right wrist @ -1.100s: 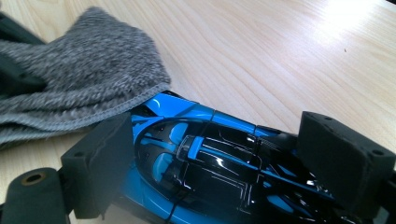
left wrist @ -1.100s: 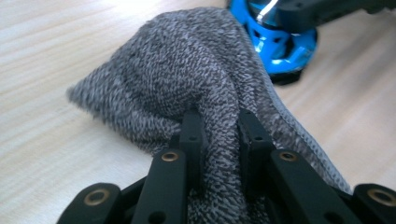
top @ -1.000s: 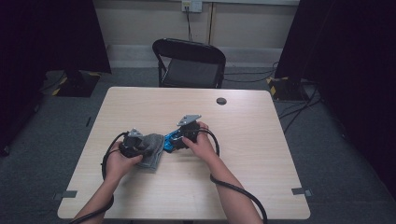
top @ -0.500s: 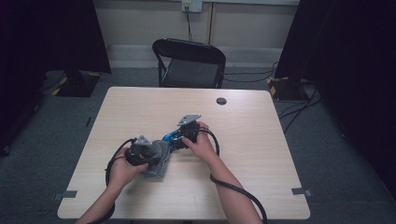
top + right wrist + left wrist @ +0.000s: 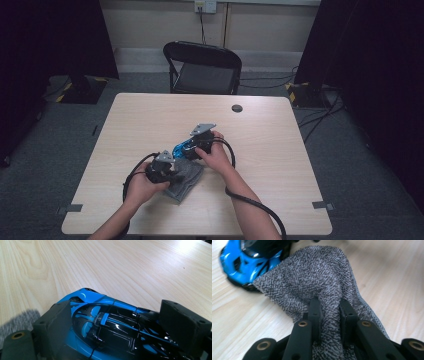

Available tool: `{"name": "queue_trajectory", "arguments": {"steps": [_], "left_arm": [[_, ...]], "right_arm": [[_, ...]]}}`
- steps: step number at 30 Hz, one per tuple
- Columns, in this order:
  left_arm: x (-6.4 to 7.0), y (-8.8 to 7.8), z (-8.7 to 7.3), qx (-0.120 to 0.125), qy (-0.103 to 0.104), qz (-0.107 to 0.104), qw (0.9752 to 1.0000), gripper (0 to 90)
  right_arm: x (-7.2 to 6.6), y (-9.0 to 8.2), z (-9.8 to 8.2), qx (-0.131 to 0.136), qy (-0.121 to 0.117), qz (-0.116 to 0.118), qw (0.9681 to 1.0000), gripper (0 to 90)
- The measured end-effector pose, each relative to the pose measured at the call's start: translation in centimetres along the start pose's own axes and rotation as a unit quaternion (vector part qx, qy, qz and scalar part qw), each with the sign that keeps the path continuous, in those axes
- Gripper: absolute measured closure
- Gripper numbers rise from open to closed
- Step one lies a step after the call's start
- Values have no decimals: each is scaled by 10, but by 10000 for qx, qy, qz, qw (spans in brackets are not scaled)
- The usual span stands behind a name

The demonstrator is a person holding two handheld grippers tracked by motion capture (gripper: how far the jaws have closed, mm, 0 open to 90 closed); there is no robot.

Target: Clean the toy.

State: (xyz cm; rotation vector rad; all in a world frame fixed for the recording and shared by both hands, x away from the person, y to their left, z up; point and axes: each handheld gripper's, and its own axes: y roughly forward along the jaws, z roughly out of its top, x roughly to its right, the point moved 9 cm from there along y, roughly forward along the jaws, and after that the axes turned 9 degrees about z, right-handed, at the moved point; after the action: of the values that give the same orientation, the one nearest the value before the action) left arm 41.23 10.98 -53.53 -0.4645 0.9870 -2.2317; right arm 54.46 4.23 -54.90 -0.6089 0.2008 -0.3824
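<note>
The left gripper (image 5: pixel 328 312) has its jaws pinched on a fold of the grey cloth (image 5: pixel 322 282), which lies on the table (image 5: pixel 150 115) just left of the blue toy car (image 5: pixel 181 148), one edge touching it. The right gripper (image 5: pixel 120 322) clamps the car by its sides. Judging by this, wiping the car looks under way, with most of its body uncovered

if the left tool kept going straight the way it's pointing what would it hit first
The left tool is shut on a fold of the grey cloth, so it would push more cloth ahead of it. Beyond that, the blue toy car sits ahead and to its left, probably grazed rather than struck squarely; depth is unclear.
</note>
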Motion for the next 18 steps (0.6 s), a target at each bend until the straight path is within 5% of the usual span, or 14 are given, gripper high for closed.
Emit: {"name": "queue_trajectory", "arguments": {"steps": [6, 18], "left_arm": [[-1, -8, 4, 115, 39, -14, 9999, 748], [-33, -34, -4, 239, -166, 199, 9994, 746]], "right_arm": [[0, 0, 0, 38, -3, 11, 10000, 113], [-1, -1, -1, 105, 3, -91, 9999, 113]]}}
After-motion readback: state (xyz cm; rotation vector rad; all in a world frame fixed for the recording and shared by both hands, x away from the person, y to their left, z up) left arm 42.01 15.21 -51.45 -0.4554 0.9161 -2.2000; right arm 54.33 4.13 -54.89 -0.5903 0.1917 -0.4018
